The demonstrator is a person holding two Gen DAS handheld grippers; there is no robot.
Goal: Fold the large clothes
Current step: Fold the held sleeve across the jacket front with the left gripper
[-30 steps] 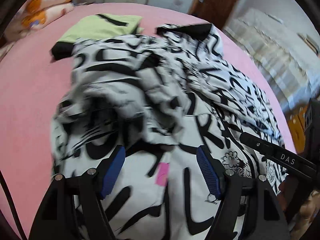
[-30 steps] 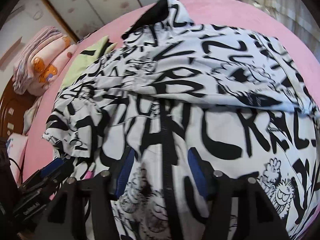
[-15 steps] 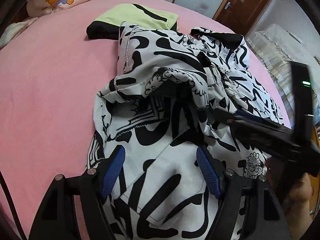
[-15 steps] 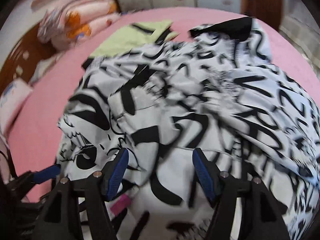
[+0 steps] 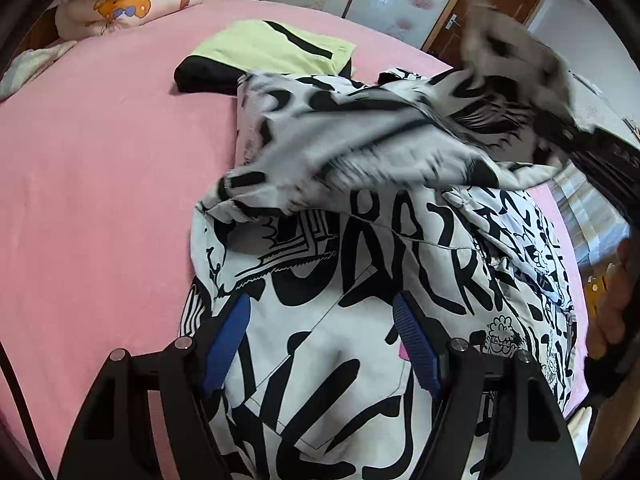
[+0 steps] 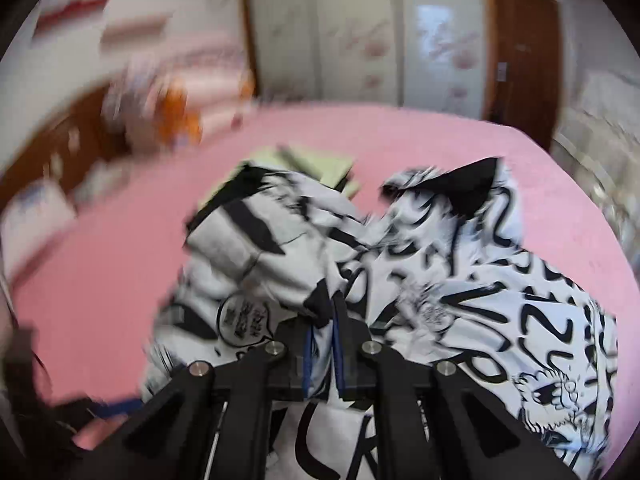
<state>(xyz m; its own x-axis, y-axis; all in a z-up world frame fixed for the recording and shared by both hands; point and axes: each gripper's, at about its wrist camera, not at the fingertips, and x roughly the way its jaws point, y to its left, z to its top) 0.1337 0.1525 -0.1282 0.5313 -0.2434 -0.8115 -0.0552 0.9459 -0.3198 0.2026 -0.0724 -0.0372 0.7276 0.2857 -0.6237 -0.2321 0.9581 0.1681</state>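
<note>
The black-and-white printed jacket [image 5: 360,264] lay crumpled on the pink bed [image 5: 92,184], just in front of a folded yellow-green garment [image 5: 272,46] that sat farther up the bed. The right gripper [image 6: 322,344] had just been closing and was clenched on a fold of the jacket, lifting a sleeve clear of the bed. The left gripper [image 5: 320,340] hung over the jacket's near part with its fingers spread and nothing pinched between them.

Home bedroom, pink-sheeted bed [image 5: 100,168], folded quilts [image 5: 132,0], wooden door [image 5: 484,16], wardrobe [image 6: 360,40]
</note>
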